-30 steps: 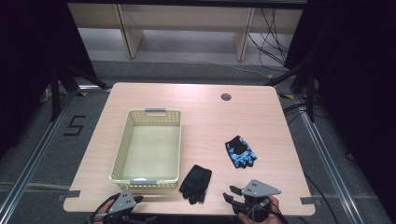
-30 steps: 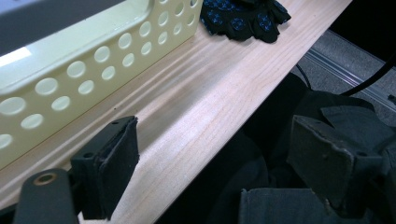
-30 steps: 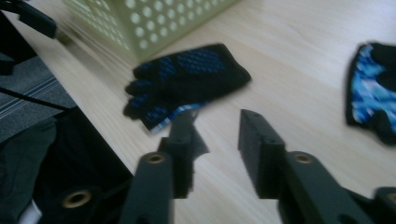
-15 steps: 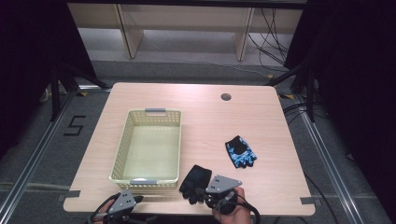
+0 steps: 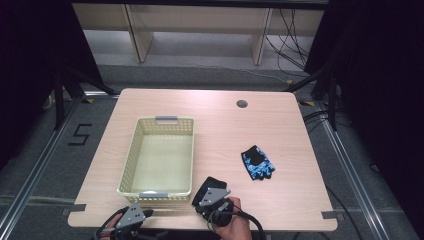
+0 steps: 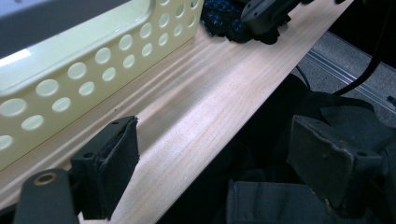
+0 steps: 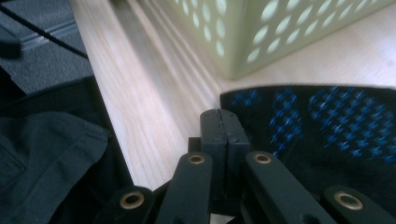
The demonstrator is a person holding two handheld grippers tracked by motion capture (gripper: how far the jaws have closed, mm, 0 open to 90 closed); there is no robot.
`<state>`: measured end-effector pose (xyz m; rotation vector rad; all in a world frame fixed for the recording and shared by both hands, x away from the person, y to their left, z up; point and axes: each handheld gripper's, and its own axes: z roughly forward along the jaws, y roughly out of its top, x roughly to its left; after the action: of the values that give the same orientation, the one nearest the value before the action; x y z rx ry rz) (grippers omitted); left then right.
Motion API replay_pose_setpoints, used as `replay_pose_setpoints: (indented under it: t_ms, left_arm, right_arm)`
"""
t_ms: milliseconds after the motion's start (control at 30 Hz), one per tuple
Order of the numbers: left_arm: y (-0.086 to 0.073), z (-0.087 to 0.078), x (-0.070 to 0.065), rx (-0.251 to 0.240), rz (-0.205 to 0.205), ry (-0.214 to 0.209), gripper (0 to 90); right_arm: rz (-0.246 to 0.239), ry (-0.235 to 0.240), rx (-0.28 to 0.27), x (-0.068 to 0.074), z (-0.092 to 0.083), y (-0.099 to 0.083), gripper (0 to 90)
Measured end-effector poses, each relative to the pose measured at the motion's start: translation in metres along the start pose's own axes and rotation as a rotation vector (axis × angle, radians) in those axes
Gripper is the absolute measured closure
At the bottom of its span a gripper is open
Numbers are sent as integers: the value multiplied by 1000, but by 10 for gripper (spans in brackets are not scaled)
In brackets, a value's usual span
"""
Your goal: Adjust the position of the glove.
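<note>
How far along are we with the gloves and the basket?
Nothing looks done yet: the pale yellow perforated plastic basket holds nothing. In hand: the right gripper, jaws shut, rests at the edge of the black glove with blue dots beside the basket's near corner; whether it pinches fabric I cannot tell. Left: the black and blue patterned glove lies untouched on the wooden table. The left gripper waits open.

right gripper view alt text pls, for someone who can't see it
The right gripper, jaws pressed shut with nothing visibly between them, sits at the edge of a black glove with blue dots on a wooden table. A pale yellow perforated basket stands just beyond.
</note>
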<state>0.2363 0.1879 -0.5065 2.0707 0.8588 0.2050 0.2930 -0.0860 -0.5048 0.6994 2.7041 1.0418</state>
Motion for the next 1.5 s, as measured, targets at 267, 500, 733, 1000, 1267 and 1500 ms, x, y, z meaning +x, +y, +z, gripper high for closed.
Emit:
replay_pose_setpoints:
  t_ms: [267, 500, 733, 1000, 1267, 1500]
  left_arm:
    - [1, -3, 3, 39, 42, 0, 161]
    - [0, -2, 1, 29, 12, 5, 161]
    - [0, -1, 1, 38, 14, 19, 161]
    - [0, 0, 0, 4, -1, 1, 161]
    - [1, 0, -1, 23, -14, -11, 161]
    - [2, -3, 1, 41, 13, 2, 161]
  right_arm:
    - [48, -7, 20, -2, -5, -10, 900]
    - [31, -10, 35, -7, -23, -27, 900]
    - [48, -31, 41, -14, -38, -41, 900]
    - [113, -54, 19, -26, -52, -57, 900]
    - [185, -108, 17, -45, -59, -64, 900]
    - [207, -126, 40, -57, -59, -61, 900]
